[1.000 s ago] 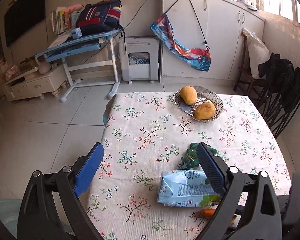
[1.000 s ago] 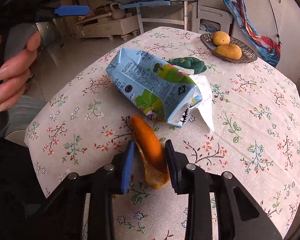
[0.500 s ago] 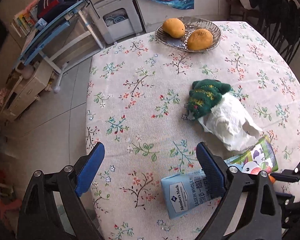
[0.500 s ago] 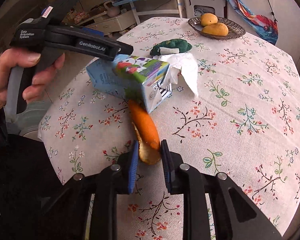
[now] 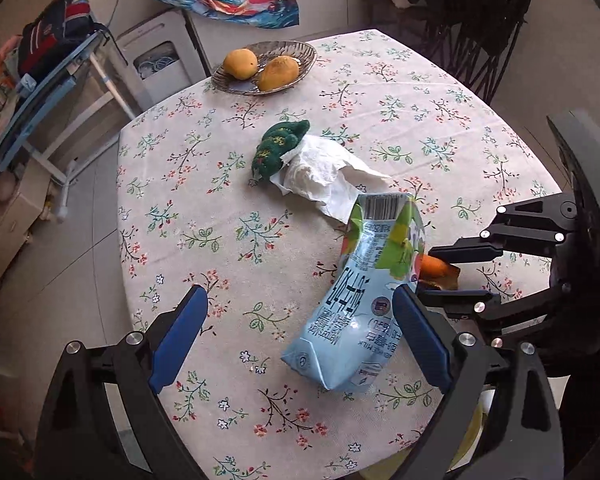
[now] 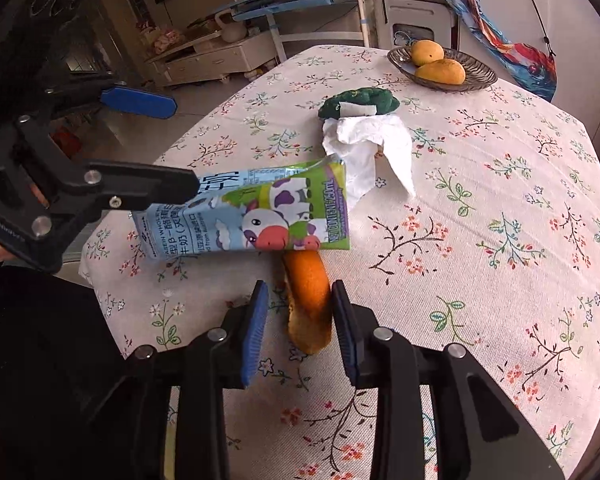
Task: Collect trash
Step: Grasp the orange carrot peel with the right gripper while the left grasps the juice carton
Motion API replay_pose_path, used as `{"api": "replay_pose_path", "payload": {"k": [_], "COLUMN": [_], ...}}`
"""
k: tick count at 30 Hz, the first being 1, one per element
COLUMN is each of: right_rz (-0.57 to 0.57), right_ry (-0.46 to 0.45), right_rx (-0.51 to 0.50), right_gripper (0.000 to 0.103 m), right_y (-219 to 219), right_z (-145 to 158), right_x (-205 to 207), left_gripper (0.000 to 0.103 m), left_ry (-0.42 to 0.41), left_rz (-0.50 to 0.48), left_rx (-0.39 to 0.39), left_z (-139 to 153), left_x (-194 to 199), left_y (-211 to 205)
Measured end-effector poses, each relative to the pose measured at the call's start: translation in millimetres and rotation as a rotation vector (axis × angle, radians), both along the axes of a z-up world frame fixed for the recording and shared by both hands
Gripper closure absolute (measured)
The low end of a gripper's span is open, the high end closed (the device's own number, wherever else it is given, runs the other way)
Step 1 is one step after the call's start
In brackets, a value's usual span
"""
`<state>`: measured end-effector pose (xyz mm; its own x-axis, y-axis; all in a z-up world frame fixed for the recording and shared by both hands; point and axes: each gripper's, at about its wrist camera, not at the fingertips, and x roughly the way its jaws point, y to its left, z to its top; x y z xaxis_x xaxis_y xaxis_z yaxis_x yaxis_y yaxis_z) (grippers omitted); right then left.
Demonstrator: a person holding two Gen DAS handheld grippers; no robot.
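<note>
A crumpled blue-and-green milk carton (image 5: 356, 308) (image 6: 252, 216) lies on the floral tablecloth (image 5: 420, 120). My left gripper (image 5: 300, 336) (image 6: 184, 146) is open and straddles it, the right finger close beside the carton. An orange peel (image 6: 306, 304) (image 5: 434, 266) lies just behind the carton, between the fingers of my right gripper (image 6: 300, 332). Those jaws are opening: the right pad still touches the peel, the left pad stands off it. A white tissue (image 5: 324, 176) (image 6: 372, 140) lies beyond the carton.
A green knitted item (image 5: 278, 148) rests against the tissue's far end. A glass bowl (image 5: 300, 52) with two mangoes stands at the table's far side. The near table edge lies just under both grippers. Folding chairs (image 5: 480, 40) stand at the back right.
My left gripper swung down and over the carton, which now lies between its open jaws. The right jaws narrowed onto the peel half a second ago and have since widened.
</note>
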<state>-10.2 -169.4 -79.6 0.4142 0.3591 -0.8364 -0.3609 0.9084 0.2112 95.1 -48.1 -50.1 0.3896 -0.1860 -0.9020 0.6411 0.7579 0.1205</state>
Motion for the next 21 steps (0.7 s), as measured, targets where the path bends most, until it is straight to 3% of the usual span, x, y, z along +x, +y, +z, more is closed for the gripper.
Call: {"api": "replay_pose_path", "payload": {"k": [8,10,13,15,17,21], "right_rz": [0.017,0.026,0.018,0.000,-0.019,-0.063], "right_ry": [-0.021,-0.033,-0.028,-0.016,-0.004,0.016], "right_rx": [-0.038,-0.068,-0.081,-0.075,-0.081,-0.053], "right_gripper": [0.070,0.075,0.081,0.082,0.083,0.083], "right_y": [3,5,4,-1,-4,-14], "right_z": [-1,-1,-1,-1,0,1], "right_x": [-3,-3,-5,-4,-5,-7], "left_gripper": [0.013,0.013,0.020,0.038,0.044,0.044], "left_ry": [0.004,-0.002,0.003,0.014,0.020,0.052], "left_rz": [-0.120,-0.117,-0.044,0.058,0.168,0.243], "left_rx": [0.023,0.046,0.090,0.095,0.054,-0.015], "left_z": [-16,-21,-30,-33,-31,-29], "left_x": [-14,-15,-7,3,10,13], "left_y": [-33,-36,-30,-17,1,21]}}
